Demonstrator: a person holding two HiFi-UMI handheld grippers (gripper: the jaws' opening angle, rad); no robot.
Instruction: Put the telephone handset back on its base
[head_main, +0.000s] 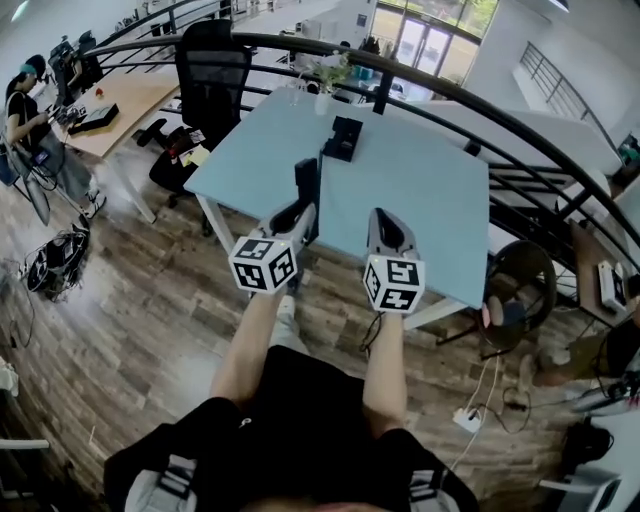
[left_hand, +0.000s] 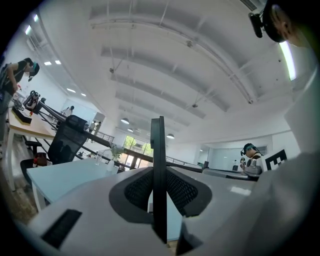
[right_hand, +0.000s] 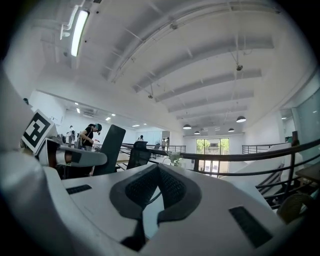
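Pads (left_hand: 136, 189) of the left claw (left_hand: 159, 186) are pressed against both flat sides of the telephone handset (left_hand: 158, 145), which is seen edge-on in the left gripper view as a thin black slab standing upright between them. In the head view the left claw (head_main: 300, 212) is seen at the near left edge of the pale blue counter (head_main: 430, 190), with the handset (head_main: 306, 183) rising from it, its top end pointing away from the person. The base (head_main: 343, 138) is found farther back on the counter, toward its far side, well apart from the handset and not touched by either claw. A small vase with green sprigs (head_main: 326, 84) is set near the far edge, beyond the base.

The right claw (right_hand: 158, 170) is closed with nothing in it: its dark pads meet at their tips. In the head view the right claw (head_main: 387, 222) is held over the near edge of the counter, just beside the left one. A black office chair (head_main: 212, 68) stands at the counter's far left corner.
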